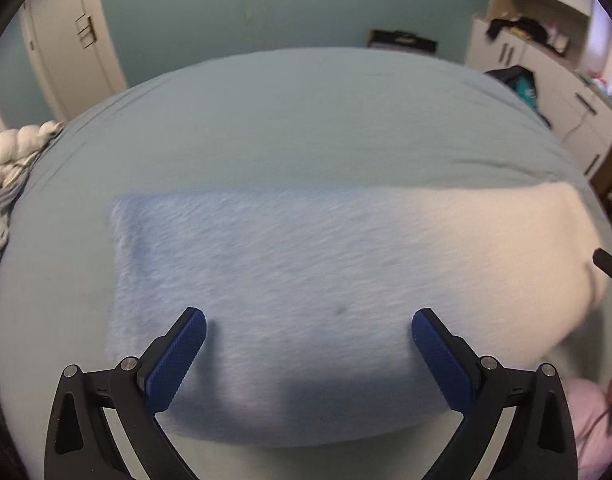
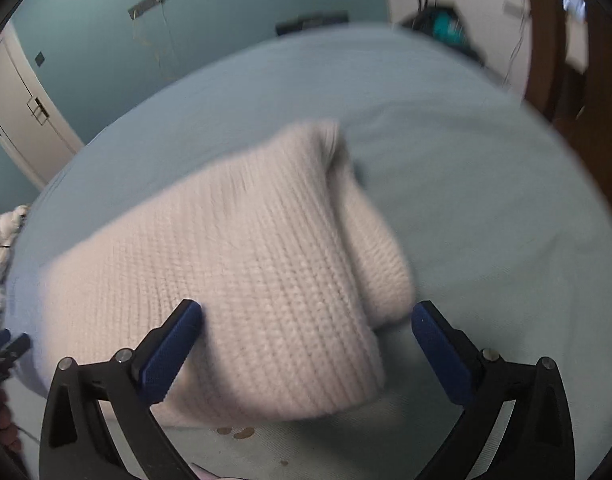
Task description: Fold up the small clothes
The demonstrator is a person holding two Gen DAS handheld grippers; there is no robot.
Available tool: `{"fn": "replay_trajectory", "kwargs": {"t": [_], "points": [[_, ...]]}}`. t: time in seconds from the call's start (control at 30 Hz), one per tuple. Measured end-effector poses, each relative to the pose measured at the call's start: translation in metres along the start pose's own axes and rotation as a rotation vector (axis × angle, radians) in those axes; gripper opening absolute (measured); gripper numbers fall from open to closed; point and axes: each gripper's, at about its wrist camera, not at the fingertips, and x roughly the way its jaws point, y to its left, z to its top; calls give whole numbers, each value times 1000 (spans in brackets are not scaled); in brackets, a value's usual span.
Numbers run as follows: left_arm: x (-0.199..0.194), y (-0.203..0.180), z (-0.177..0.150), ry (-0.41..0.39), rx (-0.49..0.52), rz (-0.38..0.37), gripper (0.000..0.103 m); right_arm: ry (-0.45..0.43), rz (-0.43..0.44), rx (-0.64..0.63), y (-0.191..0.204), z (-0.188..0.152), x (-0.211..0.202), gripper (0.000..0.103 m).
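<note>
Left gripper [image 1: 309, 354] and right gripper [image 2: 306, 344]: jaws wide apart, gripping nothing, above the knit garment [image 2: 241, 272]. Garment lies on the near part of the bed [image 2: 486, 208], apparently folded over once; further folds seem left.

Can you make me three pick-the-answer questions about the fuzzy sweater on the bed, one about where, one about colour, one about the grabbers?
1. Where does the knitted sweater lie?
A. on the bed
B. on the floor
C. in a drawer

2. What colour are the pads on the gripper fingers?
A. red
B. blue
C. yellow

3. How do the left gripper and right gripper stand?
A. both shut on the sweater
B. one shut, one open
C. both open

Answers: 1 A, it rests folded on the pale blue sheet. 2 B, both views show dark blue pads. 3 C, the fingers stand wide apart in each view, pinching nothing.
</note>
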Motion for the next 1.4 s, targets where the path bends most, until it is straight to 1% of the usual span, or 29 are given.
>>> {"fn": "replay_trajectory", "kwargs": {"t": [0.07,0.1,0.13,0.2,0.27,0.3,0.33,0.37,0.43,0.47,0.5,0.57,0.6,0.63,0.67,0.73,0.77,0.87,0.9,0.97,1.03,1.07,1.13,1.2,1.27,1.33,1.4], "points": [[0,-15,0,-13,33,12,103,-77,21,-82,23,-2,-19,102],[3,-22,-1,-6,47,15,103,-93,29,-115,33,-5,-23,102],[9,-21,2,6,56,14,103,-105,44,-170,48,-8,-27,102],[19,-29,1,29,67,12,103,-86,61,-268,73,-15,-20,102],[26,-39,-3,30,60,28,103,-48,42,-315,86,-26,-8,102],[31,-36,-4,32,55,29,103,-12,25,-332,90,-30,2,102],[36,-31,-3,38,56,29,103,27,15,-333,92,-34,12,102],[41,-33,-4,40,66,36,103,49,22,-308,89,-36,19,102],[50,-26,3,24,84,53,103,49,42,-283,77,-38,14,102],[53,-29,2,17,89,66,103,48,39,-287,77,-40,13,102],[51,-21,-9,15,85,70,103,46,33,-293,78,-39,13,102],[46,-21,-8,31,65,71,103,46,24,-288,78,-40,7,102],[43,-21,-5,38,56,65,103,53,21,-261,76,-41,1,102],[36,-21,-3,43,46,52,103,54,25,-234,71,-30,-3,102],[30,-21,-3,45,38,34,103,51,42,-201,67,-33,-9,102],[14,-13,-7,43,26,20,103,37,117,-100,55,-41,-25,102],[8,-11,-9,48,22,23,103,44,132,-58,50,-45,-27,102],[-8,7,-17,85,-27,37,103,133,186,106,27,-58,-25,102],[-15,14,-21,94,-47,33,103,162,222,184,15,-63,-23,102],[-30,24,-26,95,-64,40,103,200,284,297,0,-72,-16,102],[-41,35,-34,78,-73,75,103,259,390,437,-17,-83,-1,102],[-47,39,-35,70,-78,90,103,277,431,487,-22,-89,4,102],[-55,49,-43,63,-90,96,103,296,496,584,-30,-99,15,102],[-59,57,-55,56,-115,98,103,320,504,625,-32,-106,23,101],[-58,64,-60,58,-135,105,103,335,516,641,-32,-102,34,95],[-48,70,-55,60,-140,108,103,307,541,652,-28,-95,40,95],[-43,73,-54,67,-145,107,103,302,567,657,-25,-89,48,95]]}}
